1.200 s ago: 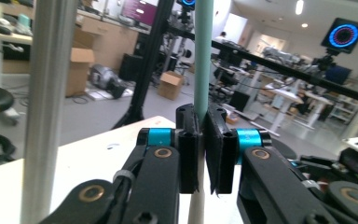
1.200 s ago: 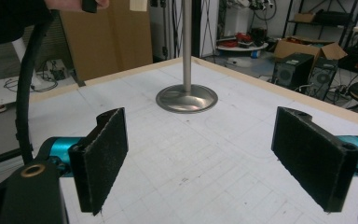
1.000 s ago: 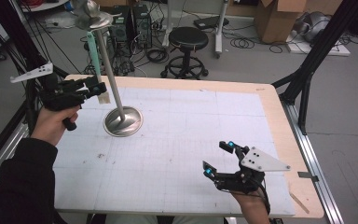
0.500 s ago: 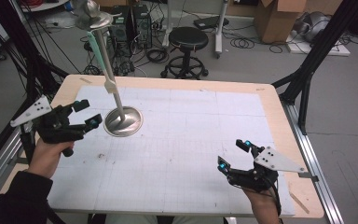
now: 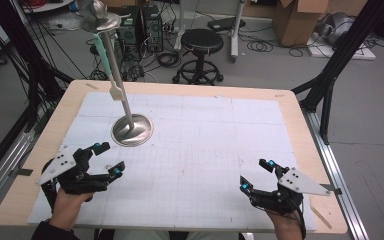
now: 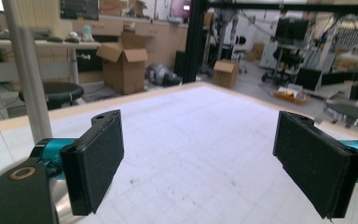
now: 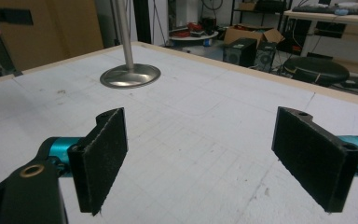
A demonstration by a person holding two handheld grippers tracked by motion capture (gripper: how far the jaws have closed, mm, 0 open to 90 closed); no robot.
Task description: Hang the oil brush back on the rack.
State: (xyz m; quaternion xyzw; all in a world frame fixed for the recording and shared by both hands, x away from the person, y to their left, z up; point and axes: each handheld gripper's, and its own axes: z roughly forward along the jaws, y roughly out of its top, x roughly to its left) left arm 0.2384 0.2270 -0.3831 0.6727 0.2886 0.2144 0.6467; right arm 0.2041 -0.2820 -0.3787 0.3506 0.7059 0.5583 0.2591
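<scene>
Steel stand (image 5: pixel 131 129) rests on the white surface (image 5: pixel 205 150), well ahead of our left hand-held gripper (image 5: pixel 105 159). Its jaws, just opened, gape with nothing between them. Our right hand-held gripper (image 5: pixel 256 174) also gapes, empty.

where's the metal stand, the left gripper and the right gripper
metal stand (image 5: pixel 132 131): high view, on its round base
left gripper (image 5: pixel 107 160): high view, midway between its fingertips
right gripper (image 5: pixel 256 174): high view, midway between its fingertips
</scene>
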